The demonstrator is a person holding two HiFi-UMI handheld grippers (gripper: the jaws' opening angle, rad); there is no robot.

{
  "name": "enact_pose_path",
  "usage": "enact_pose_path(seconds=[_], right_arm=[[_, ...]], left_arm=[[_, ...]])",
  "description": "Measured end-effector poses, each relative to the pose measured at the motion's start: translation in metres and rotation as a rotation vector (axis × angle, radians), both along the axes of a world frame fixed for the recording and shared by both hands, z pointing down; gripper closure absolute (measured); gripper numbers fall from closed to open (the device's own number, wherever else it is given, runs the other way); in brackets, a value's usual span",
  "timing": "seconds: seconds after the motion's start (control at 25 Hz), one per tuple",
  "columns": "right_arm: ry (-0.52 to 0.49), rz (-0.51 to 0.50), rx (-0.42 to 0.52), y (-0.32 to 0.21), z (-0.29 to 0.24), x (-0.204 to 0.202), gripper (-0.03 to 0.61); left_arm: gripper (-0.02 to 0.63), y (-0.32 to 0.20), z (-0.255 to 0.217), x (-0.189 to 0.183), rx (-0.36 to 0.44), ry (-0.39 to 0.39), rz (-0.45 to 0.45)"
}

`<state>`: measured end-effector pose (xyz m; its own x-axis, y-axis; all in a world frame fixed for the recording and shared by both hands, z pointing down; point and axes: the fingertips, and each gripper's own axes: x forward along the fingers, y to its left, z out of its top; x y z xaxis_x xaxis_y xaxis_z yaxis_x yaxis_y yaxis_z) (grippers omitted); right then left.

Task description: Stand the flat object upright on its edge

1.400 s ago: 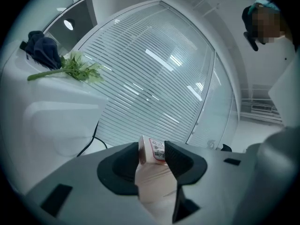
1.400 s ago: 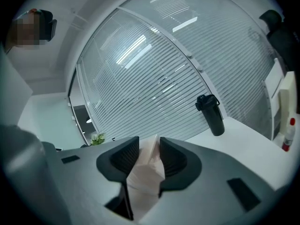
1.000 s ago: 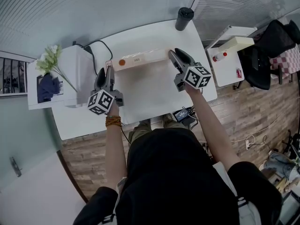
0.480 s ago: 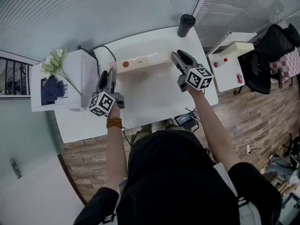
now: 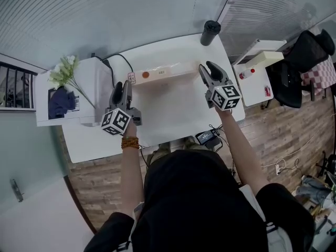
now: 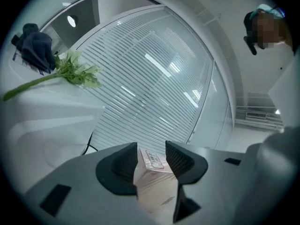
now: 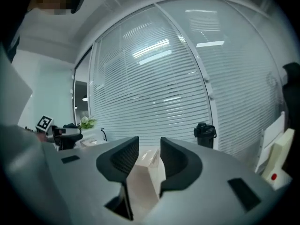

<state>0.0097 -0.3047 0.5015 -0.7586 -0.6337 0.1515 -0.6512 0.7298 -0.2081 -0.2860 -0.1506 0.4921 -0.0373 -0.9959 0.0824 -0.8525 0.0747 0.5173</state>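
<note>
Little has shifted over the last second: both grippers still clasp the ends of the box, and only the right one has rolled a bit about its own line, its marker cube now showing a different tilt in the head view.

The white table fills the middle of that view, with a white cabinet against its left side. The long pale box lies across the table's far half. Its long axis runs from left to right, the right end sitting slightly farther from the person than the left. Whether it bears on the tabletop or hangs just above it cannot be made out.

The left gripper is clenched on the box's left end, which stands between its two dark pads in the left gripper view. The right gripper grasps the opposite end, the pale carton filling the gap between its pads in the right gripper view.

A black cylinder stands at the table's far right corner, well apart from the box. Green flowers lie on the cabinet. A small label covers the box's left end, and an orange dot sits just beside it on the face turned upward.
</note>
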Motion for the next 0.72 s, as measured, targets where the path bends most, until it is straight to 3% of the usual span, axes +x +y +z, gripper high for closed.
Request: enact_pose_path(seconds=[0.12, 0.2, 0.32, 0.44, 0.56, 0.72], right_arm=[[0.077, 0.061, 0.09, 0.014, -0.009, 0.01, 0.448], [0.126, 0.077, 0.154, 0.032, -0.017, 0.009, 0.448], [0.183, 0.03, 0.226, 0.077, -0.026, -0.009, 0.496], [0.205, -0.014, 0.245, 0.128, -0.035, -0.032, 0.529], [0.19, -0.013, 0.248, 0.168, -0.042, -0.043, 0.543], [0.177, -0.037, 0.275, 0.21, -0.05, -0.064, 0.554]], left_arm=[[0.44, 0.01, -0.01, 0.006, 0.014, -0.074, 0.011], [0.48, 0.017, -0.019, 0.015, 0.028, -0.174, 0.024], [0.552, 0.029, -0.033, 0.04, 0.065, -0.328, 0.086], [0.588, 0.046, -0.041, 0.068, 0.098, -0.422, 0.169], [0.607, 0.063, -0.042, 0.09, 0.118, -0.488, 0.211], [0.609, 0.085, -0.031, 0.107, 0.092, -0.516, 0.228]])
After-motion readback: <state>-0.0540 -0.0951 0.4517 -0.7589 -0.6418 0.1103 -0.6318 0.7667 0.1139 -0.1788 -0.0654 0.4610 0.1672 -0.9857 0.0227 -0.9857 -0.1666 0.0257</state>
